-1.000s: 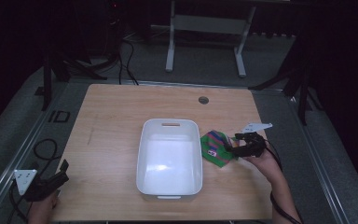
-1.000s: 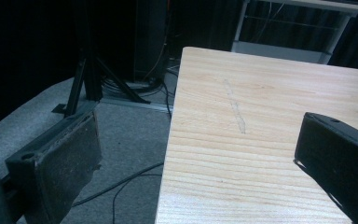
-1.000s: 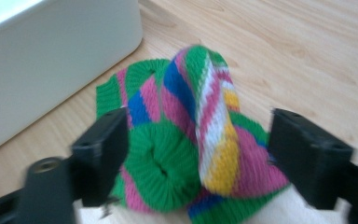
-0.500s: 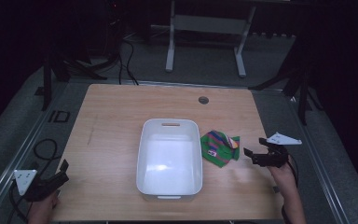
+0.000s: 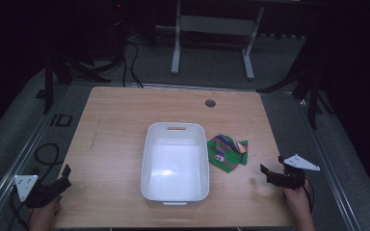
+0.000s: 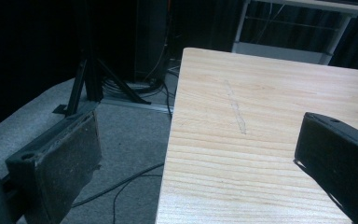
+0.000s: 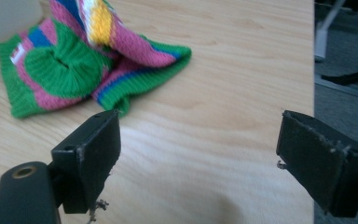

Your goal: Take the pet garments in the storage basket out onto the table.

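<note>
Right gripper (image 5: pixel 268 172) sits at the table's near right corner, jaws spread wide with nothing between them; in the right gripper view (image 7: pixel 198 140) bare wood lies between the jaws and the knitted cloth (image 7: pixel 81 60) lies just beyond the left jaw tip, not touching it; a second ago this gripper was up against the cloth's right edge, half a second ago it was already clear of it, now it is lower and further toward the person's side; knitted cloth (image 5: pixel 227 152), green with pink, blue and yellow stripes, lies crumpled on the table (image 5: pixel 120 125) just right of the white tub (image 5: pixel 150 144), close against its right wall, same spot as before; tub empty and unmoved in the table's middle; left gripper (image 5: pixel 63 175) off the near left corner, jaws wide and empty, straddling the table edge in its own view (image 6: pixel 198 154); unchanged across all frames.
</note>
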`<move>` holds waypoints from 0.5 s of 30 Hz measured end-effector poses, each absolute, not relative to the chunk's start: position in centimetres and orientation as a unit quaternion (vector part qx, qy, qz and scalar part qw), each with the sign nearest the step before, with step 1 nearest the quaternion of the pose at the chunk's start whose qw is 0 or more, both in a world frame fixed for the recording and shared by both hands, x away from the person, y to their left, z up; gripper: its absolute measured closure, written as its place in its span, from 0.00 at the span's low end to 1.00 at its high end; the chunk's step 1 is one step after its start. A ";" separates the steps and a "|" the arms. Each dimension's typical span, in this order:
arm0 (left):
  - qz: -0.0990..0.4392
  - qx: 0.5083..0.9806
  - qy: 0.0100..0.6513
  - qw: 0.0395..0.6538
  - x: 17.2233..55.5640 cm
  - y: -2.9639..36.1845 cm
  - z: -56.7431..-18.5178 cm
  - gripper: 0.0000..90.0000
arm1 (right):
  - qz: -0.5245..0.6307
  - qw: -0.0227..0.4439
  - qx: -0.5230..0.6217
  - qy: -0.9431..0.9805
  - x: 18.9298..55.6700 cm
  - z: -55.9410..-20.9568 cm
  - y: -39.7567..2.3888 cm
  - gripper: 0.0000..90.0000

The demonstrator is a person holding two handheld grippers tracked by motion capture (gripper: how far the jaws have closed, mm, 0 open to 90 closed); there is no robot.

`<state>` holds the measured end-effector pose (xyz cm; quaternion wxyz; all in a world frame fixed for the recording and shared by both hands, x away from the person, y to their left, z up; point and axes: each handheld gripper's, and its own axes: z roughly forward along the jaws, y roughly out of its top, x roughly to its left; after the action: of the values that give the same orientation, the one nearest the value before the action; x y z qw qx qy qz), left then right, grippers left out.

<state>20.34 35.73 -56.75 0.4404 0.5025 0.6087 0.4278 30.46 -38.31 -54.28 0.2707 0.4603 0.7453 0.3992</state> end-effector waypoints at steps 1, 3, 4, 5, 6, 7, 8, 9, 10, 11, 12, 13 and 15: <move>0.428 0.503 0.609 0.440 20.3 35.7 -56.8 0.01 | 0.398 0.281 0.465 0.739 30.1 -54.5 -38.4 0.15; 0.428 0.503 0.609 0.440 20.3 35.7 -56.7 0.01 | 0.398 0.293 0.475 0.728 29.7 -54.6 -38.5 0.15; 0.428 0.503 0.609 0.440 20.3 35.7 -56.7 0.01 | 0.404 0.300 0.483 0.716 29.4 -54.7 -38.7 0.15; 0.428 0.503 0.608 0.440 20.3 35.7 -56.7 0.01 | 0.407 0.303 0.487 0.711 29.3 -54.8 -38.8 0.15; 0.428 0.503 0.608 0.440 20.3 35.7 -56.7 0.01 | 0.408 0.313 0.495 0.700 29.1 -54.9 -38.9 0.15; 0.428 0.503 0.609 0.440 20.3 35.7 -56.7 0.01 | 0.409 0.318 0.501 0.693 28.9 -55.0 -38.9 0.15; 0.428 0.503 0.609 0.440 20.3 35.7 -56.7 0.01 | 0.409 0.318 0.501 0.693 28.9 -55.0 -38.9 0.15; 0.428 0.502 0.609 0.440 20.3 35.7 -56.8 0.01 | 0.410 0.324 0.505 0.687 28.7 -55.1 -39.1 0.15; 0.428 0.502 0.609 0.440 20.3 35.7 -56.8 0.01 | 0.409 0.339 0.512 0.675 28.4 -55.3 -39.3 0.15; 0.427 0.503 0.609 0.441 20.3 35.7 -56.8 0.01 | 0.410 0.343 0.515 0.670 28.2 -55.4 -39.4 0.15; 0.427 0.503 0.609 0.441 20.4 35.7 -56.8 0.01 | 0.411 0.347 0.519 0.664 28.0 -55.5 -39.6 0.15; 0.427 0.503 0.609 0.441 20.3 35.8 -56.7 0.01 | 0.414 0.346 0.524 0.659 27.9 -55.5 -39.8 0.15; 0.427 0.502 0.609 0.441 20.3 35.8 -56.8 0.01 | 0.418 0.344 0.530 0.653 27.6 -55.6 -40.1 0.15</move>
<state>20.33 35.76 -56.75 0.4406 0.5024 0.6091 0.4272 27.56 -40.08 -55.59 0.3441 0.5299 0.6529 0.4177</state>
